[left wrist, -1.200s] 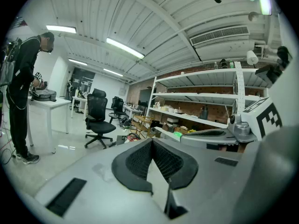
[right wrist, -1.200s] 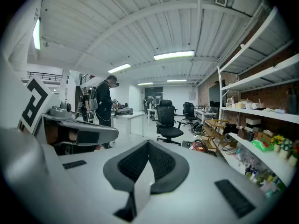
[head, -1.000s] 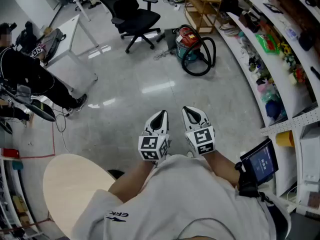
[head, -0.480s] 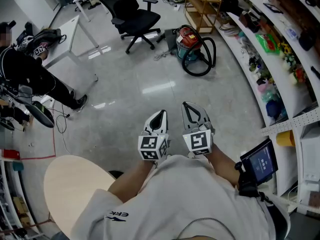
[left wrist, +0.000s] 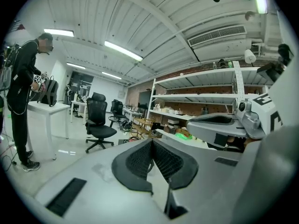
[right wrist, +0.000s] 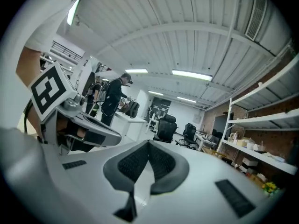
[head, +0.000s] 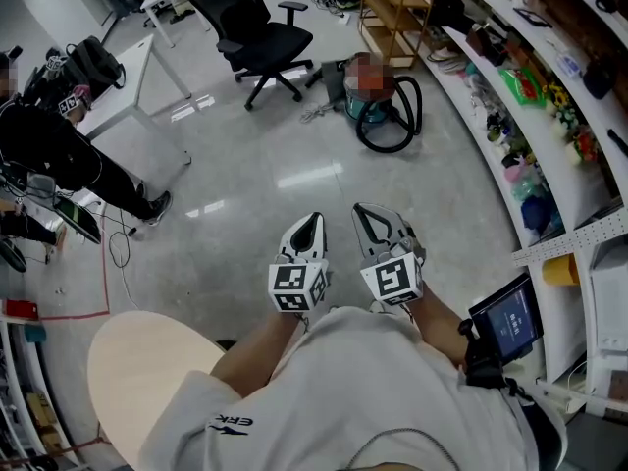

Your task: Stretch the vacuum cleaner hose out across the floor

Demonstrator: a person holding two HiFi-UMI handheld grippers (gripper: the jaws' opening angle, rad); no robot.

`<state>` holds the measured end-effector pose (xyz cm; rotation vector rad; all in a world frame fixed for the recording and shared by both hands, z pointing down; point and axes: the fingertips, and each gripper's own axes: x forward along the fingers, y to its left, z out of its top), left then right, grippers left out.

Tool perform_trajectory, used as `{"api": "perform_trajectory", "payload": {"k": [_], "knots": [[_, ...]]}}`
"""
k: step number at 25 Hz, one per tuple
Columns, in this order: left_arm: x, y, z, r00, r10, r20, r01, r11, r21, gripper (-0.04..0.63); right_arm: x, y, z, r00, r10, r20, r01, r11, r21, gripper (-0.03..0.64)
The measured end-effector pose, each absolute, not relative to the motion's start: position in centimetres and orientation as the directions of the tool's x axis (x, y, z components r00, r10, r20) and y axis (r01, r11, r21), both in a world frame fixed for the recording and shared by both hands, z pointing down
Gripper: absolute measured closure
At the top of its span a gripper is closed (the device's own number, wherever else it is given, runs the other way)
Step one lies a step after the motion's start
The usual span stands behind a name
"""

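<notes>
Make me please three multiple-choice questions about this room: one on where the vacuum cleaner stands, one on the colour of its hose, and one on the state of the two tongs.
1. Where is the vacuum cleaner?
A. Hanging from the tongs
B. On the floor, beside the wooden rack
C. In the person's lap

2. What colour is the hose?
A. Yellow
B. White
C. Black

3. In what state are the left tongs and the right tongs?
A. Both shut, with nothing between them
B. Both wide open
C. One shut on the hose

Answers:
1 B: the head view shows it far across the floor, next to the rack.
2 C: the hose lies as a black loop beside the cleaner.
3 A: in each gripper view the pads meet and hold nothing.
</notes>
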<state>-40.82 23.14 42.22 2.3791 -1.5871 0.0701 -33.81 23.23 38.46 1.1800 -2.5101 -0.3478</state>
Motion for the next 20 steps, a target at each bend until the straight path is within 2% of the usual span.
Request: {"api": "perform_trajectory", "payload": {"k": [5,13,20], "knots": [[-41.6,22.7,42.3,0.406,-0.895,0.184,-0.907,-0.372,0.195,0.592,-34.9,23.6,37.4,-0.623,-0.769,0.146,-0.712,0.634,0.300,0.620],[-42.7,21.6,43.0,0.432,-0.885,0.175,-0.893,-0.392,0.222,0.592,-35.5,21.6,40.1,-0.554,-0.801,0.227,-0.781,0.594,0.193,0.620],[-42.9,18.7,43.1,0.415,-0.892,0.179,-0.904,-0.383,0.190,0.592,-34.8,18.2,40.5,-0.535,-0.816,0.219,-0.798,0.573,0.184,0.618]]}}
